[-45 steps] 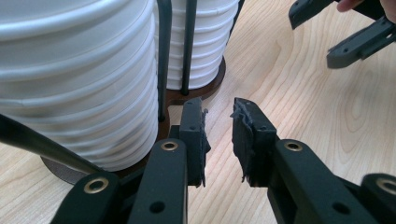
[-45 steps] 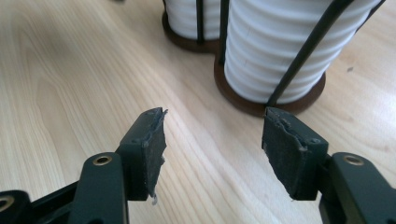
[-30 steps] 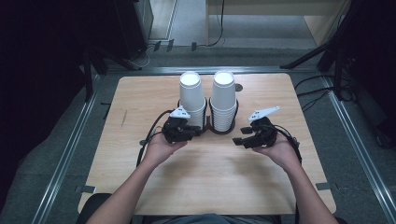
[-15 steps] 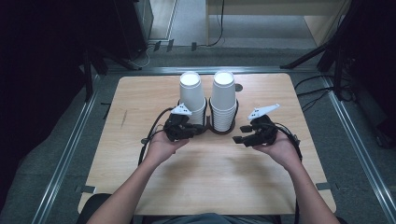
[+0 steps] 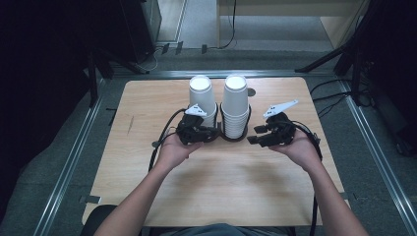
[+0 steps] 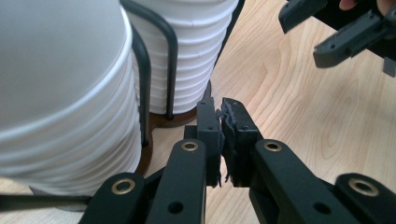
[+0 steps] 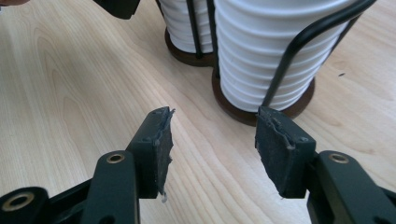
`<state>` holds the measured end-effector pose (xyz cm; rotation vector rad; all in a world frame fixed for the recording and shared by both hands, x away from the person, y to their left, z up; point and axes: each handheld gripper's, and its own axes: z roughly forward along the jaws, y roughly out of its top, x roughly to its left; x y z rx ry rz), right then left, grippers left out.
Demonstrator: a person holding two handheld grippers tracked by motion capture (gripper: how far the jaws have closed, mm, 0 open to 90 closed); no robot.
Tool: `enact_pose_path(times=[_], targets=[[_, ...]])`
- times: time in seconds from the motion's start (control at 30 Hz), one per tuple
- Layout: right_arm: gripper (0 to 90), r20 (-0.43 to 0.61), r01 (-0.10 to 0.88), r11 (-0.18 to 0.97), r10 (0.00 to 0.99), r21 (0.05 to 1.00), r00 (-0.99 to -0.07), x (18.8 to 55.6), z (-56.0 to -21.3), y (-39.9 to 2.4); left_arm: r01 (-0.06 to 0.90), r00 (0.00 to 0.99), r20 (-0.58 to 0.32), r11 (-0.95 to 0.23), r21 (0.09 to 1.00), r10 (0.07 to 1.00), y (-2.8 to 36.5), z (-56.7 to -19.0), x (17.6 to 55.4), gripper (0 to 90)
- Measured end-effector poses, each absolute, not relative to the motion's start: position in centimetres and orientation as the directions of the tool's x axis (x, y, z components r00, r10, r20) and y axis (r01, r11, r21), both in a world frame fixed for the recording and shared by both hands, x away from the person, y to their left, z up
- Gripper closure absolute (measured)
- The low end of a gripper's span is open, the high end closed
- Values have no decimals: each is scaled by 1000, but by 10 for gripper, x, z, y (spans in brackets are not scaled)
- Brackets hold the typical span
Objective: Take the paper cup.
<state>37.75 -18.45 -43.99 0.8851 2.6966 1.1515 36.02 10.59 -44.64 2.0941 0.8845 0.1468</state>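
Two stacks of white paper cups, upside down, stand in a black wire holder with brown bases at the table's middle: the left stack and the right stack. My left gripper lies low beside the left stack, pointing past it toward the right stack. Its jaws have just been closing and now meet, with nothing between them. My right gripper hovers to the right of the holder, aimed at the right stack. Its jaws stand apart and hold nothing.
The wooden table has bare surface in front of the holder and on both sides. A small round mark sits behind the right stack. Cables trail from both grippers. Metal rails and dark floor surround the table.
My right gripper has lifted slightly off the table. The left hand has stayed by the left stack.
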Motion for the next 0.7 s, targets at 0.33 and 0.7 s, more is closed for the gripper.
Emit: enact_pose_path(times=[0.33,0.7], targets=[[392,138,482,560,545,673,-827,390,-416,-187,529,753,-181,-418,739,632,93,-436,367,888],[369,111,465,565,548,682,-829,403,-392,-181,530,748,-169,-424,735,641,79,-426,375,897]])
